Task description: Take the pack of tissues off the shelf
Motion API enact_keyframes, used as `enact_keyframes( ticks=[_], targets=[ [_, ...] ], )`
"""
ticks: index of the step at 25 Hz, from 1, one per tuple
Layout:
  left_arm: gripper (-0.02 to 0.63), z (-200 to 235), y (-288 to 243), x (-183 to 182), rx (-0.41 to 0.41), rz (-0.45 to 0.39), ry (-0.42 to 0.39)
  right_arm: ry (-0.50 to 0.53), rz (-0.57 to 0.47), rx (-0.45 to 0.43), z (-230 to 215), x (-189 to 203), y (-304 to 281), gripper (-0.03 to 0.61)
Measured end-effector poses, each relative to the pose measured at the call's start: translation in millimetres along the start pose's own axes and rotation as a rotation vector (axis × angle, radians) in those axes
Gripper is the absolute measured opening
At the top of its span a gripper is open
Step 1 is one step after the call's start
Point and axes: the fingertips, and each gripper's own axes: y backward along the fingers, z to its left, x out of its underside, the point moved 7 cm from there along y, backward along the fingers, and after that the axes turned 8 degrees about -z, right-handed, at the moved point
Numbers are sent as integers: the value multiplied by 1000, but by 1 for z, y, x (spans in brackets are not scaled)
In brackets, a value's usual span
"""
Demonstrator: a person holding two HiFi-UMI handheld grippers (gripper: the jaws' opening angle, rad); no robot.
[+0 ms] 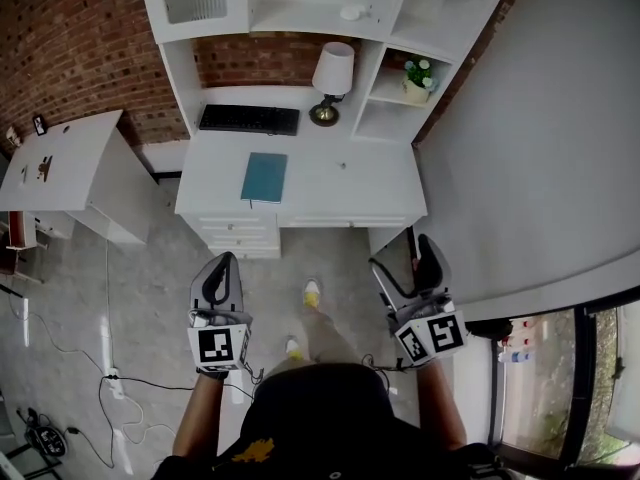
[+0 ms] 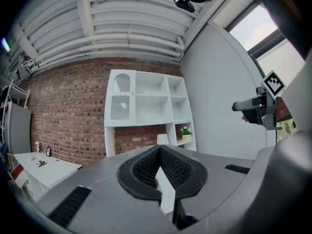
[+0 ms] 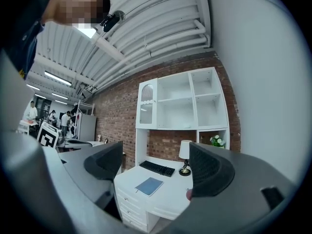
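Far ahead, above the bench (image 1: 350,183) | small pale object, which I take for the pack of tissues (image 1: 352,12), on the white shelf (image 1: 290,16); long axis too small to tell | right gripper (image 3: 155,159) judged nearer, ribbed jaws spread, empty | left gripper (image 2: 159,151) jaws clenched tip-to-tip, empty

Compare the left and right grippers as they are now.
The left gripper has its jaws together; the right gripper has its jaws wide apart. The left gripper's shut jaws block most of the desk in its view; the right gripper's gap frames the desk, keyboard and notebook. Both hold nothing and are short of the shelf.
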Motion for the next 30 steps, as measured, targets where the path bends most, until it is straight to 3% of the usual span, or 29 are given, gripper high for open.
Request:
enact_keyframes(
  ticks=[8, 15, 22, 30],
  targets=[
    [14, 13, -61, 14, 19, -5, -19, 10, -41, 6, -25, 19, -59, 428],
    [14, 35, -168, 11, 27, -56, -8, 15, -77, 32, -75, 33, -165, 428],
    [14, 62, -267, 11, 10, -64, -2, 24, -81, 4, -118, 36, -255, 428],
    [14, 91, -339, 14, -22, -53, -28, 41, -72, 23, -160, 50, -323, 428]
  ],
)
